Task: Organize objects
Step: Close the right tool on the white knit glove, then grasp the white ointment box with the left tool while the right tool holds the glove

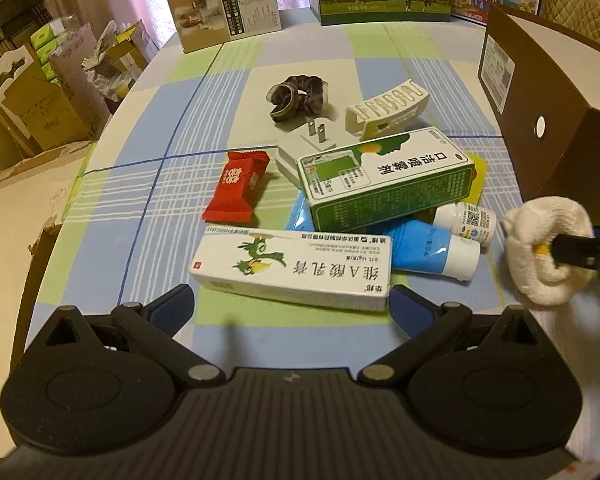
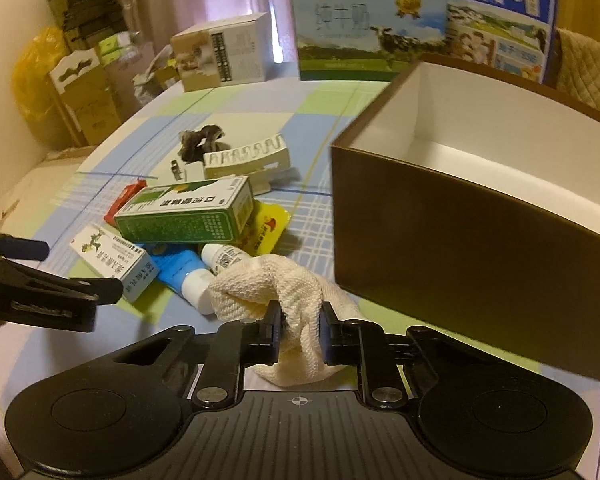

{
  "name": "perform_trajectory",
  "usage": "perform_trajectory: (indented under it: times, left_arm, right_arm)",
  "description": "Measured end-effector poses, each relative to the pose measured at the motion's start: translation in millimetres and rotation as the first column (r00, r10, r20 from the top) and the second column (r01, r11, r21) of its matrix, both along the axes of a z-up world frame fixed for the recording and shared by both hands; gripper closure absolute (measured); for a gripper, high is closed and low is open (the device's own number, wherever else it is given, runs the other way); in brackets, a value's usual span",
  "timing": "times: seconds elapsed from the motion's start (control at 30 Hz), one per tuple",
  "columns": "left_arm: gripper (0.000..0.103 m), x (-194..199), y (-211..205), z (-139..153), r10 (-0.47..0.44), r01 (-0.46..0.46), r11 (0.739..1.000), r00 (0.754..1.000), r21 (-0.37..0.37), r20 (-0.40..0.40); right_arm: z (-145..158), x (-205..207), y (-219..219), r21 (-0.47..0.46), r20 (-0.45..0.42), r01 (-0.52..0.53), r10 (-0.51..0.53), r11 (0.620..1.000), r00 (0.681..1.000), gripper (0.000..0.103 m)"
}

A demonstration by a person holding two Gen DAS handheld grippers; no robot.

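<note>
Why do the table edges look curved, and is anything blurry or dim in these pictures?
Left wrist view: the fisheye lens bows the checked tablecloth; light is warm and dim, and the white ointment box is slightly soft. Right wrist view: the same bending, with the brown box smeared by motion blur and the cream cloth sharper.

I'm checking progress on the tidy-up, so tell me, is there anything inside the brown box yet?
No. In the right wrist view the brown box shows only bare white walls and floor, though its near corner is hidden.
</note>
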State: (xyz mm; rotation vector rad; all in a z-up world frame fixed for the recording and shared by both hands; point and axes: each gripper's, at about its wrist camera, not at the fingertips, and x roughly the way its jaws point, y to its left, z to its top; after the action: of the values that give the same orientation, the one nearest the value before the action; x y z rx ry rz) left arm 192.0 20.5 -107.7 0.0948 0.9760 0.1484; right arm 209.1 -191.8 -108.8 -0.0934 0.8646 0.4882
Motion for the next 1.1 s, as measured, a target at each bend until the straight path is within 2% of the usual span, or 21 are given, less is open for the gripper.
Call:
perform_trajectory:
  times: [0.17, 0.5, 0.73, 0.93, 1.0, 1.1]
  left_arm:
    - [0.001, 7, -2, -4, 0.009, -0.009, 1.000, 1.000, 0.005, -0.001]
    - [0.001, 25, -5, 1, 0.048, -0.048, 0.999, 0.999, -0.009, 0.024]
    - [0.001, 41, -9, -2, 0.071, -0.072, 0.997, 0.997, 0.019, 0.032]
    - [0.000, 46, -3, -16, 0.099, -0.098, 0.994, 0.995, 0.055, -0.024]
    - [0.000, 40, 3, -17, 0.106, -0.104, 0.993, 0.994, 0.057, -0.028]
    - [0.001, 27, 19, -20, 0.124, -0.118, 0.990, 0.989, 0.070, -0.083]
  right_arm:
    - [4, 2, -10, 0.027, -0.026, 0.039, -0.039, 0.999, 0.999, 0.089]
    - [3, 3, -13, 0.028, -0.034, 0.051, -0.050, 0.998, 0.998, 0.088]
    - [2, 4, -15, 0.034, -0.037, 0.057, -0.055, 0.998, 0.998, 0.088]
    - [2, 6, -18, 0.036, -0.043, 0.062, -0.060, 0.997, 0.997, 0.088]
    - [1, 6, -19, 0.037, -0.047, 0.063, -0.061, 0.997, 0.997, 0.088]
    - [1, 7, -20, 0.041, -0.055, 0.066, -0.064, 0.997, 0.996, 0.088]
